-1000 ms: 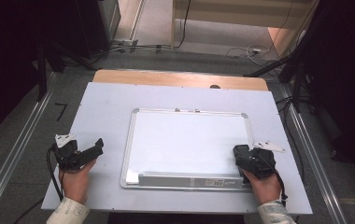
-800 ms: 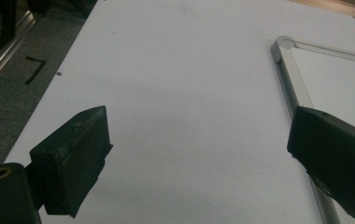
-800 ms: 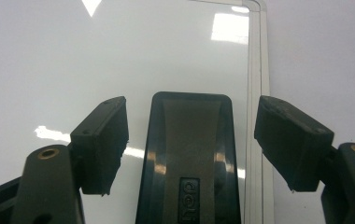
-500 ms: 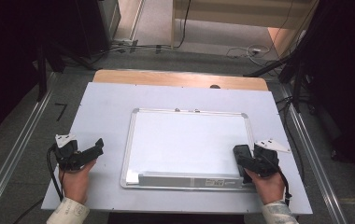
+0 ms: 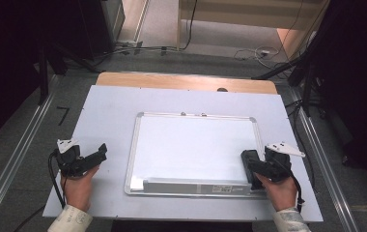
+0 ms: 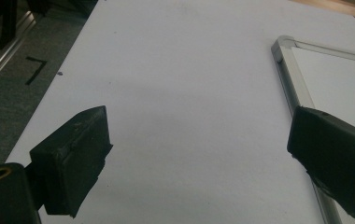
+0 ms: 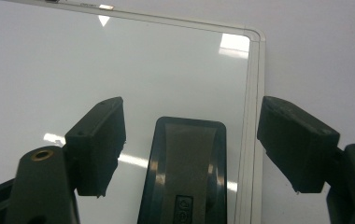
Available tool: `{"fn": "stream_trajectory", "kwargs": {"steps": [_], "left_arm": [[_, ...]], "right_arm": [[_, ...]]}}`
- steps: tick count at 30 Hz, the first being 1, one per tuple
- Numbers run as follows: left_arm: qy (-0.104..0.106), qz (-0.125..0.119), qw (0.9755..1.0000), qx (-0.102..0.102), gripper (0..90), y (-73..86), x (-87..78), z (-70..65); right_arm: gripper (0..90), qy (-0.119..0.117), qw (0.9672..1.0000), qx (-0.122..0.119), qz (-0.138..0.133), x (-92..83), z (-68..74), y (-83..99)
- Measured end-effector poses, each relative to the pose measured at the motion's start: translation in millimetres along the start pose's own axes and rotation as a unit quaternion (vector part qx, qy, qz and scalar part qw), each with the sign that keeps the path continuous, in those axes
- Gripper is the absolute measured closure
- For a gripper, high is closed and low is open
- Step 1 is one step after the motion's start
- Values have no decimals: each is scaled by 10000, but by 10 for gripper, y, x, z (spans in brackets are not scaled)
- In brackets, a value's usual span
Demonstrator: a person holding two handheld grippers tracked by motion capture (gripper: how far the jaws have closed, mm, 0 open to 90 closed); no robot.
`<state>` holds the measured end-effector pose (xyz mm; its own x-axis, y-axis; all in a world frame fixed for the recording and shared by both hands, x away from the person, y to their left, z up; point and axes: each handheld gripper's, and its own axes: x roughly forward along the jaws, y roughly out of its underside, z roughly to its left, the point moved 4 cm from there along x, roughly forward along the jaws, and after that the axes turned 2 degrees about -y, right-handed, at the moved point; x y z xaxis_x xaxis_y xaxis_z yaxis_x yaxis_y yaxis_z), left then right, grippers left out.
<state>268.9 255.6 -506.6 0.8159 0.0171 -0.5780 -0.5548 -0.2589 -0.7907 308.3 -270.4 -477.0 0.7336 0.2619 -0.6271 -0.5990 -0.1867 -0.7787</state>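
While wide open, right tool [image 7: 189, 140] straddles eraser [image 7: 182, 172].

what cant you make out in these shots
- Label print on the black rectangular eraser: right gripper view, cut off by the bottom edge.
- Sticker text on the silver-framed whiteboard: high view, too small.
- Right gripper: high view, jaw gap unclear; the right gripper view shows it open.

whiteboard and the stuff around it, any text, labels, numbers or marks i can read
"7": dark mark on the floor left of the table; it may just be a corner mark.
Label on the whiteboard tray: too small to read.
Emblem on the eraser: blurred, unreadable.
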Motion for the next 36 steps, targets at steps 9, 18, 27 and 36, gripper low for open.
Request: {"fn": "stream_trajectory", "kwargs": {"steps": [9, 18, 27, 36], "left_arm": [[0, -3, 10000, -3, 63, 0, -2, 1], [2, -3, 10000, -6, 64, 0, -1, -1], [0, 6, 10000, -2, 63, 1, -3, 1], [-8, 3, 10000, -6, 63, 2, -1, 1]], "right_arm": [[223, -22, 10000, 60, -35, -34, -45, -5], [217, -82, 9999, 73, 19, -32, -50, 4], [215, -115, 9998, 177, -42, -76, -104, 6], [215, -123, 9997, 187, -58, -94, -141, 13]]}}
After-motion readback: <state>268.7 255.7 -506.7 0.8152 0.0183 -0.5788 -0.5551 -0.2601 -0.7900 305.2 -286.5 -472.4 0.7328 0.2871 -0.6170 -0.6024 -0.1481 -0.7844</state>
